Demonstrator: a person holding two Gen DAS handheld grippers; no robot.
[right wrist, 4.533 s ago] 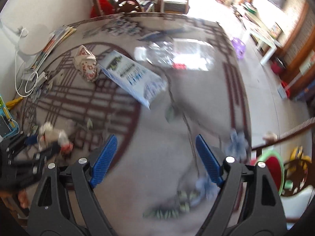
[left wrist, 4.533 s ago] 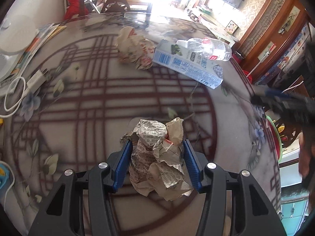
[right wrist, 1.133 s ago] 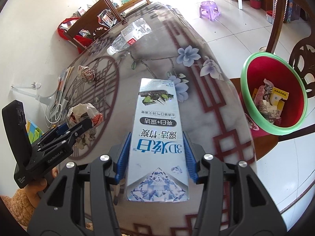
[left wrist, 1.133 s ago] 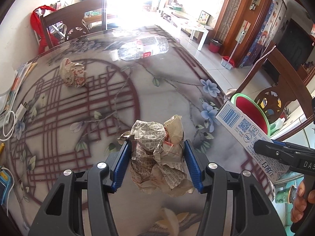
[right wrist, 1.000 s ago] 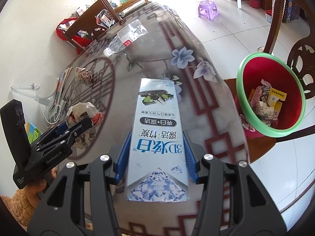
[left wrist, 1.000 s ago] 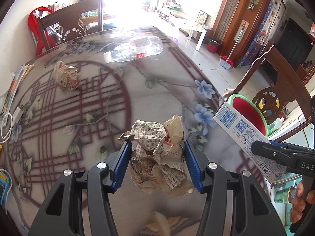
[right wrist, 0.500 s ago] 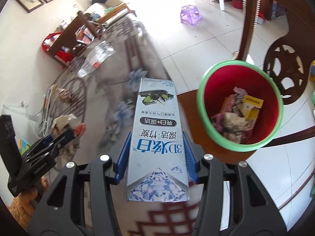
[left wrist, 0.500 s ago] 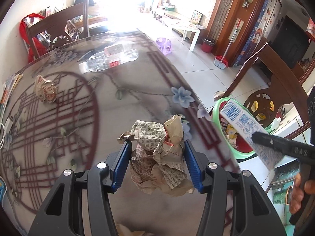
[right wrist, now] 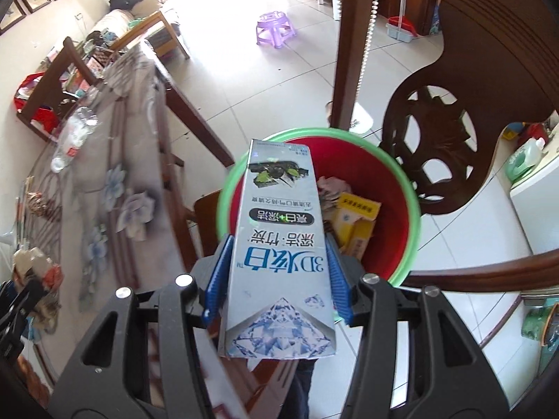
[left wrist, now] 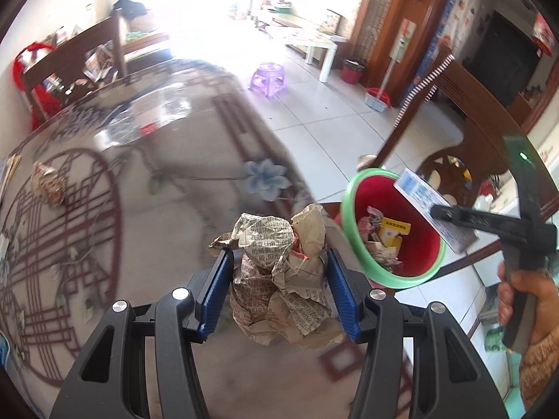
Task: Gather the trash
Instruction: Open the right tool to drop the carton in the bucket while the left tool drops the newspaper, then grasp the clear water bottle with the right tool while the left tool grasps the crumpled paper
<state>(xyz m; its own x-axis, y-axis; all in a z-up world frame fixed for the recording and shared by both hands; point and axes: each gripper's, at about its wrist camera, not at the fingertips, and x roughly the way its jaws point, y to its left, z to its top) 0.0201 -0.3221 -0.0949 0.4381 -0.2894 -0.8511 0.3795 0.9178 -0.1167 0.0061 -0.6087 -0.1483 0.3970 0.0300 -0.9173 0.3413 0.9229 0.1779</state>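
My left gripper [left wrist: 277, 281] is shut on a crumpled newspaper ball [left wrist: 279, 272], held over the table's right edge. My right gripper [right wrist: 277, 276] is shut on a long blue-and-white toothpaste box [right wrist: 279, 262], whose far end hangs over the red bin with a green rim [right wrist: 401, 209]. That bin [left wrist: 353, 192] holds several paper scraps and a yellow box [right wrist: 353, 227]. The toothpaste box [left wrist: 433, 206] also shows in the left wrist view, over the bin's far side. Another paper ball [left wrist: 49, 185] and a clear plastic bottle [left wrist: 146, 118] lie on the table.
The patterned glass-topped table [left wrist: 157, 227] fills the left. A dark carved wooden chair [right wrist: 454, 122] stands behind the bin. A purple stool [right wrist: 276, 29] sits on the tiled floor. A hand [left wrist: 527, 300] holds the right gripper's handle.
Both grippers have swung right, off the table toward the bin. The toothpaste box now hangs over the bin's opening; the paper ball is nearer the table edge.
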